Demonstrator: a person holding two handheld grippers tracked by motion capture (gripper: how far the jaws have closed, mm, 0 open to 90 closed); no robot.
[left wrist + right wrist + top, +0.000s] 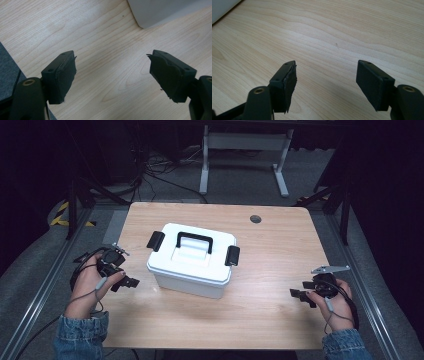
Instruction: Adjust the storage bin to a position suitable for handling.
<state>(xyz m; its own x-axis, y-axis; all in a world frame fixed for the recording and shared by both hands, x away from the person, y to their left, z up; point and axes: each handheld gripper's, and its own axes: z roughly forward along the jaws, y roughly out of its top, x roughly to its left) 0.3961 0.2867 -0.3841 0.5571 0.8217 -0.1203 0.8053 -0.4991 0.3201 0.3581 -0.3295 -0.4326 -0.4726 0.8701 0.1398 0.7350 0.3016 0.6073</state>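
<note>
My left gripper [129,282] and right gripper [299,295] both hover with jaws spread wide and empty above the wooden table [270,270], the white lidded box [192,260] sitting between them, apart from each.

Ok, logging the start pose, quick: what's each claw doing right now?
Left claw: open, holding nothing, over bare table near the white box.
Right claw: open, holding nothing, over bare table.

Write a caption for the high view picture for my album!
White plastic box with black handle on wooden table, open left tool and right tool waiting beside it.
</note>
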